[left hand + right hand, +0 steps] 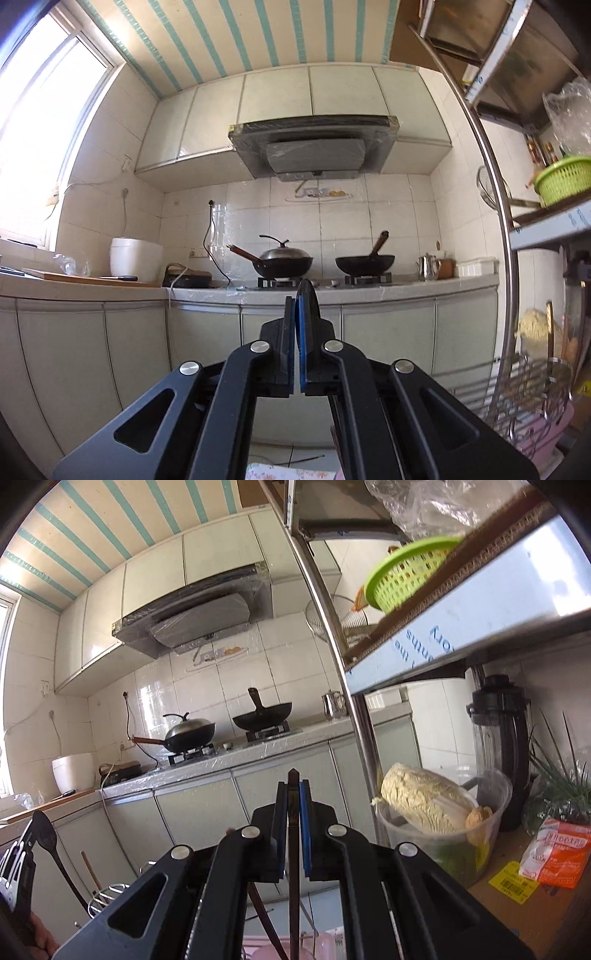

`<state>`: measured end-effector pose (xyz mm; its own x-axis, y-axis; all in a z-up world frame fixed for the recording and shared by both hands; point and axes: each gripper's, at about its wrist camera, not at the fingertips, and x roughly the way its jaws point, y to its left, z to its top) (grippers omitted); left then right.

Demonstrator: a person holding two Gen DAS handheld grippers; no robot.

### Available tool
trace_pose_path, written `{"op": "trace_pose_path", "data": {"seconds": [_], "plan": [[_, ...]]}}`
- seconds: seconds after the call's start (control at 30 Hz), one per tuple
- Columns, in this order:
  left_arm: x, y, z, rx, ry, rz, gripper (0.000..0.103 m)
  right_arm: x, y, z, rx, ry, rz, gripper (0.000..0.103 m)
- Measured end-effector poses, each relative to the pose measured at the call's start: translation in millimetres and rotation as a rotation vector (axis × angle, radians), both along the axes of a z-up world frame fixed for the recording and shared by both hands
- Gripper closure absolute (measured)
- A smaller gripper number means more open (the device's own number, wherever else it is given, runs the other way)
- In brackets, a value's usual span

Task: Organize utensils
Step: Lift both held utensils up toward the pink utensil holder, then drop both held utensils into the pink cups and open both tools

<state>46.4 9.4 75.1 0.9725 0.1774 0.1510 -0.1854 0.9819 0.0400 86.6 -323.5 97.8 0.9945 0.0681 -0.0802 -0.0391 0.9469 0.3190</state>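
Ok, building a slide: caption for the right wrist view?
Right gripper shut on dark chopsticks, facing the stove counter.

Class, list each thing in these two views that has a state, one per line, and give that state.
left claw: shut on a black spatula
right claw: shut on dark chopsticks
left wok: lid on
right wok: uncovered
range hood: wrapped in plastic film
green basket: tilted on shelf

A home kitchen: two woks (285, 260) sit on a gas stove (325, 281) under a range hood (314, 146) on a tiled wall, with pale cupboards (280, 96) above, a rice cooker (136, 264) at the tabletop's (406, 286) left end, and a metal shelf (469, 627) holding a green basket (410, 574) and a cabbage (424, 799).
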Motion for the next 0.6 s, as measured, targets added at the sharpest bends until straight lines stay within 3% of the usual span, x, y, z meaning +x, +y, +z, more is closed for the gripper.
{"op": "trace_pose_path", "data": {"seconds": [0.13,0.43,0.6], "plan": [[3,7,-14,-0.034,0.075,-0.022,0.102,3,-1,-11,0.020,0.055,0.019,0.097],[28,26,-40,-0.191,0.289,-0.102,0.102,5,1,-24,0.031,0.127,0.050,0.097],[36,32,-44,-0.252,0.352,-0.153,0.102,7,2,-26,0.034,0.173,0.084,0.096]]}}
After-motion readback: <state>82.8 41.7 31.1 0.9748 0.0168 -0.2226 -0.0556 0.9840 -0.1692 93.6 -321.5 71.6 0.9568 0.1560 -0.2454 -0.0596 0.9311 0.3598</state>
